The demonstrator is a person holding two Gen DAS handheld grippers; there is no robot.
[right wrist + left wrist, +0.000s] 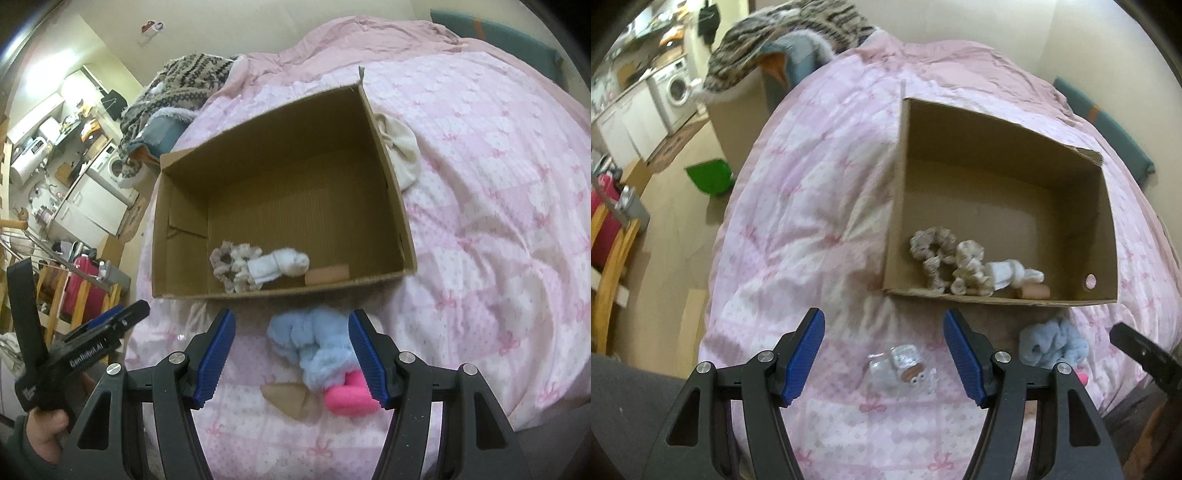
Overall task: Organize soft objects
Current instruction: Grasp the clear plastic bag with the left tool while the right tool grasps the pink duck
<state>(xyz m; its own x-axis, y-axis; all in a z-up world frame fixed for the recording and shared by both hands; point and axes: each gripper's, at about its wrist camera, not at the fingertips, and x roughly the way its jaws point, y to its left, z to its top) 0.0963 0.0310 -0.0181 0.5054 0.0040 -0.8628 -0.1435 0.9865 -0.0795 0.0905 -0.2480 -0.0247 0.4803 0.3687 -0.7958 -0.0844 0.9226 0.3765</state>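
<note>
Blue fluffy sock (314, 343), lying diagonally, beside box (402, 236)

A brown box (391, 192) is sitting on a pink bow-patterned quilt (498, 206); a pale blue fluffy sock (317, 347) is lying beside a hot-pink one (345, 398).

The cardboard box (388, 177) on the quilted pink cotton bedspread (498, 206) looked matt, its floor ribbed. Inside it lay frilly cloth scrunchies (947, 264). Just before it sat a fluffy blue fleece item (317, 343) and a glossy clear plastic packet (903, 367). The gripper pads (805, 356) were ridged blue plastic.
</note>
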